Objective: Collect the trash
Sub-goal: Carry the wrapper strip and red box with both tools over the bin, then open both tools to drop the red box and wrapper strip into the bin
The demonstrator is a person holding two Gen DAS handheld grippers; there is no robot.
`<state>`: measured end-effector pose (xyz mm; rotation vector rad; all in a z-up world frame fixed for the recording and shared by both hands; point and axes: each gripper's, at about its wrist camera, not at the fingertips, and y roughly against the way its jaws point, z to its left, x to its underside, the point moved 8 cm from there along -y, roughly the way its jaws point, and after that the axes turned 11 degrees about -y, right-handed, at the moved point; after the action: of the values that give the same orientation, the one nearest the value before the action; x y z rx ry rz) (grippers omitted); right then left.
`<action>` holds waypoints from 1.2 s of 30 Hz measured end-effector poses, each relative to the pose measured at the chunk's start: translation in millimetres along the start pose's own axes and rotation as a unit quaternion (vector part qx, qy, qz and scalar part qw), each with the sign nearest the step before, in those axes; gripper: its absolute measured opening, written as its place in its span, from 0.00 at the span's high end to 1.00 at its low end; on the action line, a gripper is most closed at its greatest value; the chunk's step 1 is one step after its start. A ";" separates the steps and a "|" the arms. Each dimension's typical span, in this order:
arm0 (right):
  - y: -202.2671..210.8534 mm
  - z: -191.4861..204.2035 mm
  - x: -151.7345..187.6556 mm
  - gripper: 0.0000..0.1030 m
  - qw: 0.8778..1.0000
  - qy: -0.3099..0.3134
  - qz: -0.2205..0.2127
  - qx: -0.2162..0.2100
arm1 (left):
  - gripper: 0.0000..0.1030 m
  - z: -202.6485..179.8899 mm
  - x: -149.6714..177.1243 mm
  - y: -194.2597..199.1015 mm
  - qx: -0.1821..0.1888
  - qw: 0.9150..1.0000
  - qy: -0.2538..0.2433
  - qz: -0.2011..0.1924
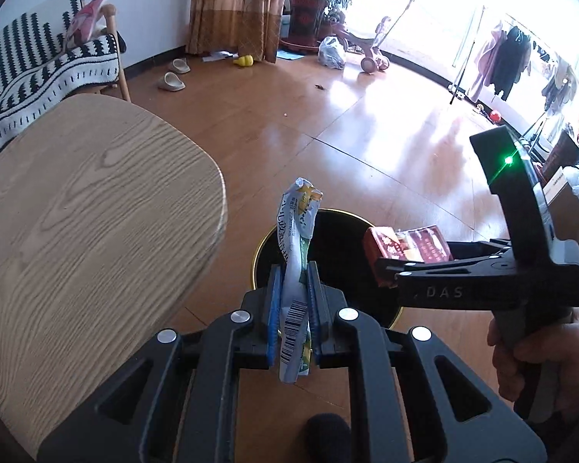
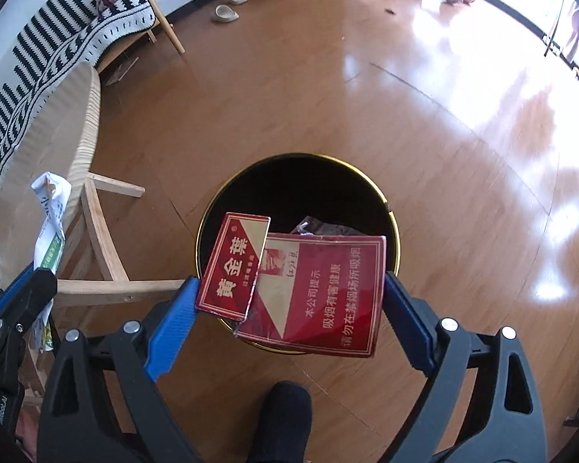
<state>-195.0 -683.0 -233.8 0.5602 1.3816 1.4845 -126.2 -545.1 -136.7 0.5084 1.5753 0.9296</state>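
Left gripper (image 1: 294,301) pinched tight on crumpled white-green wrapper (image 1: 295,239), barcode showing, above bin rim. Right gripper (image 2: 289,308) spread wide, blue pads clamping flattened red cigarette carton (image 2: 320,293) over black gold-rimmed bin (image 2: 390,208). Only right view shows bin interior, scrap inside, carton print 黄金叶, 吸烟有害健康. Only left view shows hand (image 1: 540,351), "DAS" on tool, wooden tabletop (image 1: 88,208). Glossy wood floor (image 2: 328,96), striped-blanket bench (image 1: 38,65).

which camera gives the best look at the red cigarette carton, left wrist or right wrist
The right wrist view. There the red cigarette carton faces the camera with its print readable, held between the right tool fingers above the black bin. The left wrist view shows it only small and edge-on, partly hidden by that tool.
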 end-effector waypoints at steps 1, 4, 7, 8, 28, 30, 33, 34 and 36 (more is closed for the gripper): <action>-0.8 -0.4 -0.3 0.13 1.000 0.001 0.002 0.000 | 0.88 0.6 -1.1 -2.1 0.001 1.000 0.001 0.001; -5.6 5.2 -3.5 0.13 1.000 0.000 0.006 0.000 | 0.88 -2.7 -3.2 -5.6 0.002 1.000 0.002 0.002; -3.6 16.8 -5.6 0.13 1.000 -0.002 0.005 -0.001 | 0.88 -1.2 -3.3 -6.4 0.002 1.000 0.005 0.003; -3.0 18.2 -4.7 0.13 1.000 -0.002 0.004 -0.002 | 0.88 -0.6 -3.1 -6.5 0.003 1.000 0.005 0.004; 6.4 13.7 -10.5 0.07 1.000 -0.023 -0.008 -0.011 | 0.88 -9.9 2.0 -11.7 0.008 1.000 0.008 0.013; 9.7 11.9 -12.4 0.07 0.999 -0.030 -0.013 -0.013 | 0.88 -11.1 2.8 -14.9 0.016 1.000 0.008 0.017; 15.6 7.9 -14.9 0.07 0.999 -0.042 -0.017 -0.023 | 0.88 -18.0 5.7 -23.5 0.043 0.999 0.009 0.030; 17.7 6.3 -16.3 0.07 0.998 -0.046 -0.020 -0.024 | 0.88 -21.7 6.8 -27.8 0.057 0.998 0.011 0.035; 23.4 1.8 -19.7 0.07 0.998 -0.057 -0.028 -0.025 | 0.88 -26.0 8.5 -34.0 0.069 0.997 0.012 0.042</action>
<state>-193.6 -696.0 -206.1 0.5619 1.2592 1.4157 -147.3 -566.1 -168.7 0.6677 1.6590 0.8973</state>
